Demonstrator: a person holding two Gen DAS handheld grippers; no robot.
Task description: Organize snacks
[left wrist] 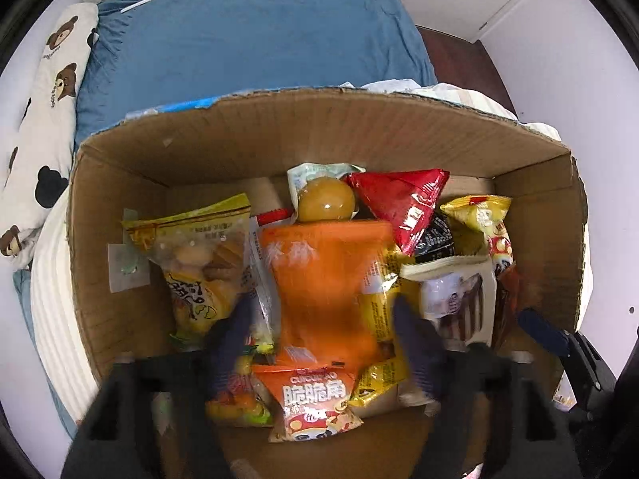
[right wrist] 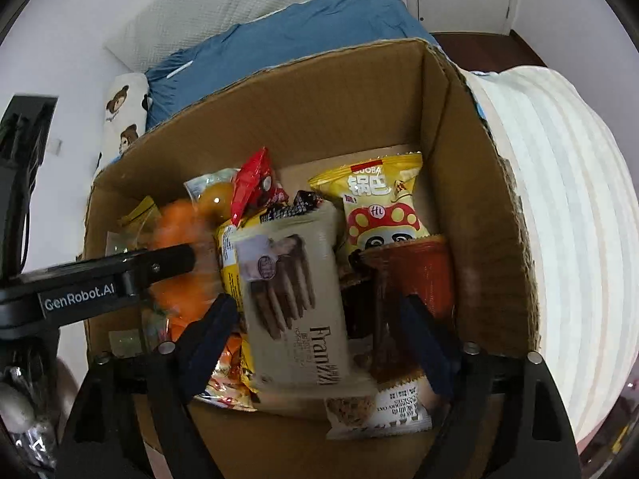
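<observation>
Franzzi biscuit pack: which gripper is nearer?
Right. The right gripper hangs directly over the Franzzi biscuit pack, jaws open either side. The left gripper hangs over the orange bag beside it.

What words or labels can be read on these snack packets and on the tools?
"Franzzi": beige biscuit packet.
"GenRobot.AI": left gripper, seen from the right wrist.
"CUICUIJIAO" and "脆脆角": small orange packet.
"锅巴" and "Hi": yellow mushroom packet.
Other packets' print is too small or blurred to read.

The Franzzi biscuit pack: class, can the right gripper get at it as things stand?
Probably yes. The Franzzi biscuit pack lies on top of the pile in the cardboard box, and the open right gripper hangs just above it.
</observation>
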